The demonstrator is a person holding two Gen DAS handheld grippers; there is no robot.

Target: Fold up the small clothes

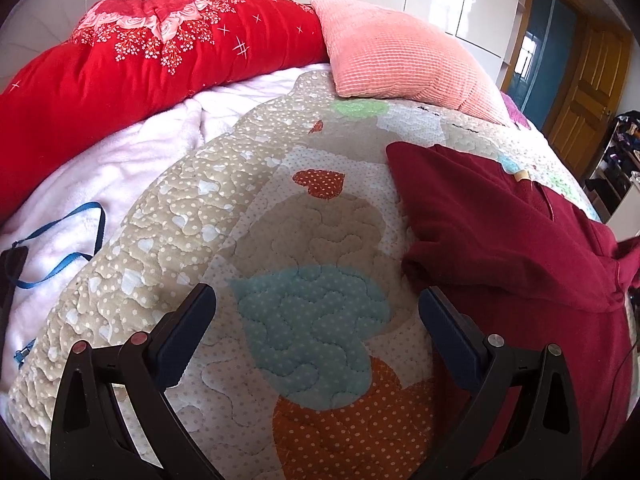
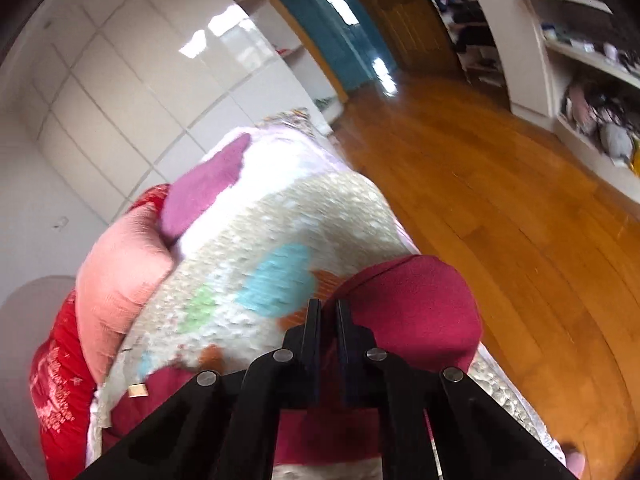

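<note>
The right gripper [image 2: 329, 308] has its jaws nearly together with dark red cloth showing in the narrow gap between them, so it looks clenched on a fold of the garment [image 2: 416, 312]; the picture is blurred and I judge the grip rather than see the pads press. The cloth bulges up at 1 o'clock from the fingertips, and more of it lies underneath at 6 o'clock. The left gripper [image 1: 316, 300] has its jaws spread wide and released, with nothing between them but the quilt [image 1: 304, 320]; the garment's near edge lies just beside its right finger, at 3 o'clock.

The step in hand looks like carrying one edge of the garment over to make a fold. To do it well, the pinched edge should be kept taut and low, laid square over the opposite edge, and the free gripper could pin the cloth at the crease so the body does not drag.

The left wrist view shows what the right cannot: the garment's flat spread across the quilt, a small tan label [image 1: 522, 176] at its far edge, the pink pillow [image 1: 400, 60] at 12 o'clock, the red duvet [image 1: 140, 52] at 10 o'clock and a blue strap [image 1: 68, 252] at 9. The right wrist view alone shows the grip itself, the bed's edge and the wooden floor [image 2: 480, 180] at 2 o'clock.
</note>
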